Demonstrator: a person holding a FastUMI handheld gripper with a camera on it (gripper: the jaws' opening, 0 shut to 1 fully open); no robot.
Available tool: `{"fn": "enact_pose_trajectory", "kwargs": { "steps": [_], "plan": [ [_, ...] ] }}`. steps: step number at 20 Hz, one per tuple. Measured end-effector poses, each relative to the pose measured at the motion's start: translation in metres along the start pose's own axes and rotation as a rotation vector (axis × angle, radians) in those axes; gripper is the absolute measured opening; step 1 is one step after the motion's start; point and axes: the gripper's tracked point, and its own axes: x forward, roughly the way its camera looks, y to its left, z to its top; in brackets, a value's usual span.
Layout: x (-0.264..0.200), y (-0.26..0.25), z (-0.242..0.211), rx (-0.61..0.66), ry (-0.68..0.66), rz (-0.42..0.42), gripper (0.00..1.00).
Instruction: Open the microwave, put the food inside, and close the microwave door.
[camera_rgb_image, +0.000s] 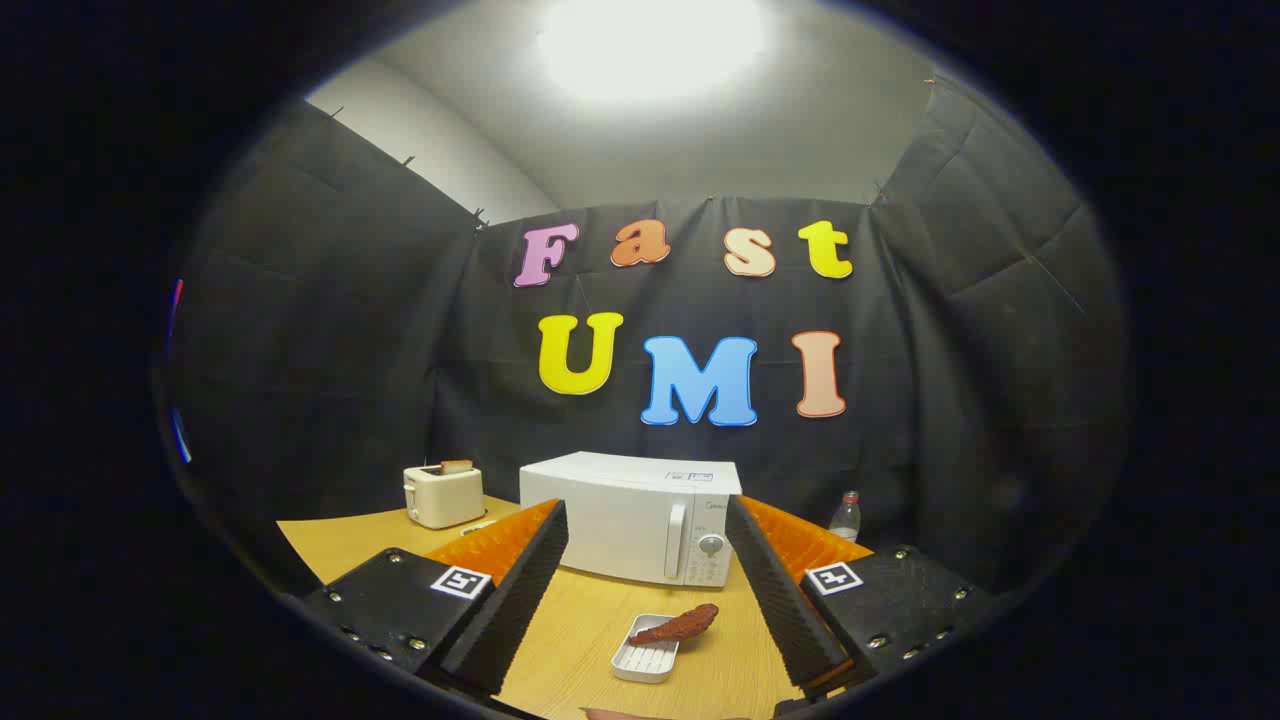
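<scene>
Black cloth walls close off the booth on three sides, with a pale ceiling and a bright lamp glaring above them. Below the cloth a wooden table (590, 625) with a light grain fills the floor of the scene and carries everything else.

On the table's far side, close to the back wall, sits a white microwave (630, 515). Its door is shut, the vertical handle runs down the right part of the front, and a round dial with a keypad sits beside the handle.

Nearer the camera, the gripper (648, 540) hangs above the table with its two fingers spread wide apart, holding nothing. The microwave's front shows in the gap between them.

Left of the microwave, well apart from it, stands a cream toaster (443, 495) with a slice of bread sticking up from its slot.

Between the fingers and nearer than the microwave lies a small white ridged tray (645, 662). A reddish-brown piece of food (678, 626), long and crusty, rests tilted across the tray's far rim, its upper end pointing toward the right finger.

Behind the right finger, beside the microwave's right flank, a clear plastic bottle (846, 516) with a red cap stands upright.
</scene>
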Motion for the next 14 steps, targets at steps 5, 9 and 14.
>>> {"fn": "enact_pose_trajectory", "kwargs": {
  "steps": [5, 9, 14],
  "plan": [
    [-0.0005, 0.0044, -0.0005, -0.007, 0.001, 0.009, 0.99],
    [-0.0004, 0.0083, -0.0024, -0.011, 0.009, 0.012, 0.99],
    [0.0002, 0.0106, -0.0029, -0.018, 0.01, 0.012, 0.99]
  ]
}}
